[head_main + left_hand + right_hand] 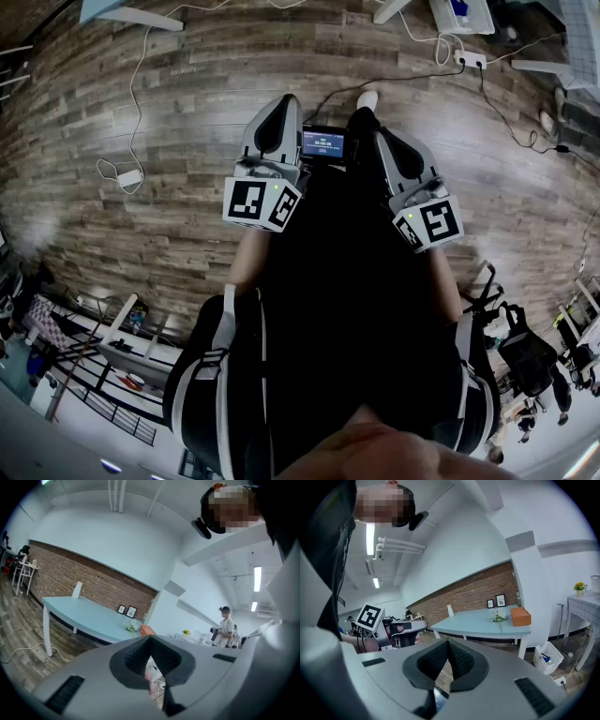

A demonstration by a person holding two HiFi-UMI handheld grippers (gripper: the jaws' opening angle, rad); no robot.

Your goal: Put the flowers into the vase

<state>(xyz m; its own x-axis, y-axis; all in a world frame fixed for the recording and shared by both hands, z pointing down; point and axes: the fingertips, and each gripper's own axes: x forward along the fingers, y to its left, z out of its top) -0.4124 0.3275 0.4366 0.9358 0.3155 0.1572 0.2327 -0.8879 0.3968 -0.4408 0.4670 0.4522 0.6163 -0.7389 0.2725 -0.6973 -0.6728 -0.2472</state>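
Right gripper view: the flowers (497,616) are seen, apparently lying, near an end edge of the table (468,625), beside an orange box (520,617). The left gripper (279,112) and right gripper (389,141) are held closed and empty, well apart from it, presumably a starting pose. No writing can be read.

The flowers (497,616) on the light blue table (473,620) are just a tiny white smudge in the right gripper view, so I can't tell what they're standing in. They're even smaller in the left gripper view. There the orange box (147,630) beside them is mostly hidden behind the left gripper (151,640)'s grey body, which also cuts off the table's near end. The two framed pictures (496,602) on the brick wall (468,592) are too small to make out. Some yellow flowers (580,587) sit on a side table (585,605) that's chopped off by the right edge. In the head view, the text on the little screen (323,143) is too tiny to read.
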